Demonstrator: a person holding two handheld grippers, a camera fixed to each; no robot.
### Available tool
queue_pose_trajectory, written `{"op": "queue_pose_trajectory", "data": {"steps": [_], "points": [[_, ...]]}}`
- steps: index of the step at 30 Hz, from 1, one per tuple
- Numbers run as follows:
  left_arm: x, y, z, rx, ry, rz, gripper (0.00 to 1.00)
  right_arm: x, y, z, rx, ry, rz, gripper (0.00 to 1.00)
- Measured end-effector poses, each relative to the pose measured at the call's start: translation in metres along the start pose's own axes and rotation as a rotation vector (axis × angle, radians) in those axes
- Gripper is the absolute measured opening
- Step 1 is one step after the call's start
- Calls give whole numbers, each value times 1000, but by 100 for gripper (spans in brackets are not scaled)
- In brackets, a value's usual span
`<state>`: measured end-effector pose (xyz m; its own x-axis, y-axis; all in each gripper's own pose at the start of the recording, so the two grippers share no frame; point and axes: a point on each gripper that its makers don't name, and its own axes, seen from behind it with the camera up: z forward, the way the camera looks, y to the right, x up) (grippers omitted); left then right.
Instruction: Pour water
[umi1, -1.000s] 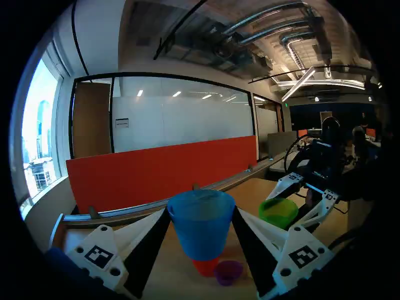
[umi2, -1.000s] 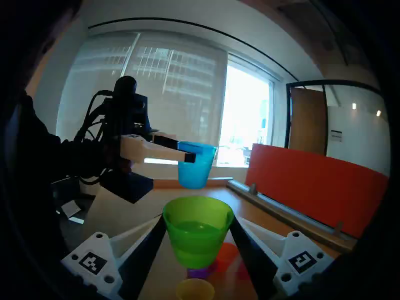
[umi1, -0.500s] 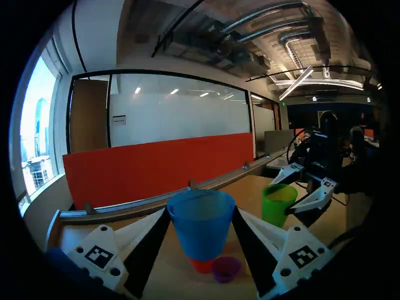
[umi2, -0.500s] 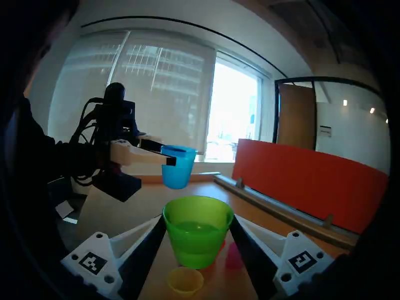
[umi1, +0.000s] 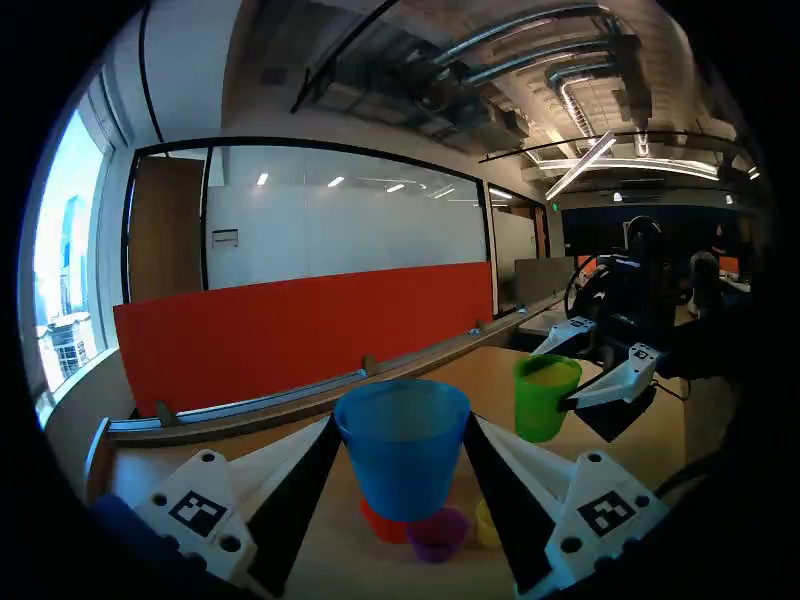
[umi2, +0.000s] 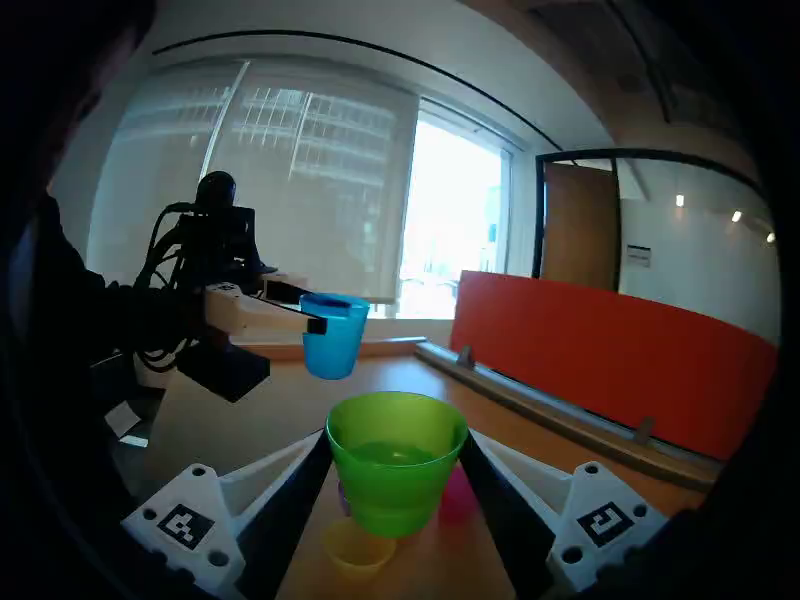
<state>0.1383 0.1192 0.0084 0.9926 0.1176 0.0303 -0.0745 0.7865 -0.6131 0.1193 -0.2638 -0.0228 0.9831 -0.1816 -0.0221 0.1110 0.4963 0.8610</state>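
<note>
The left gripper (umi1: 402, 428) pinches an upright blue cup (umi1: 402, 470); the right gripper (umi2: 397, 442) clamps a green cup (umi2: 397, 490) holding water, above the wooden surface (umi2: 250, 420)

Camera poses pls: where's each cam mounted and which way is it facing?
Left gripper view: rides the left gripper, looks along its fingers past the blue cup toward the orange partition; the right gripper farther off.
Right gripper view: rides the right gripper, looks past the green cup toward the window; a dark sleeve at left.
Shared: both cups, both grippers, the partition.
</note>
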Motion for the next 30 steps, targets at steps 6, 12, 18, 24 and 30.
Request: {"op": "queue_pose_trajectory", "data": {"steps": [6, 12, 18, 24, 30], "points": [[-4, 3, -1, -8, -3, -3, 86, -5, 7, -8, -19, -9, 4, 90], [-10, 6, -1, -20, -14, -1, 86, -12, 12, -14, -28, -25, 4, 90], [-16, 10, -3, -29, -25, 7, 86, -20, 16, -21, -42, -39, 10, 90], [-27, 13, -4, -40, -46, 5, 86, -30, 20, -27, -48, -64, 15, 90], [-43, 15, -3, -48, -76, 10, 86, -42, 20, -31, -45, -96, 20, 91]]}}
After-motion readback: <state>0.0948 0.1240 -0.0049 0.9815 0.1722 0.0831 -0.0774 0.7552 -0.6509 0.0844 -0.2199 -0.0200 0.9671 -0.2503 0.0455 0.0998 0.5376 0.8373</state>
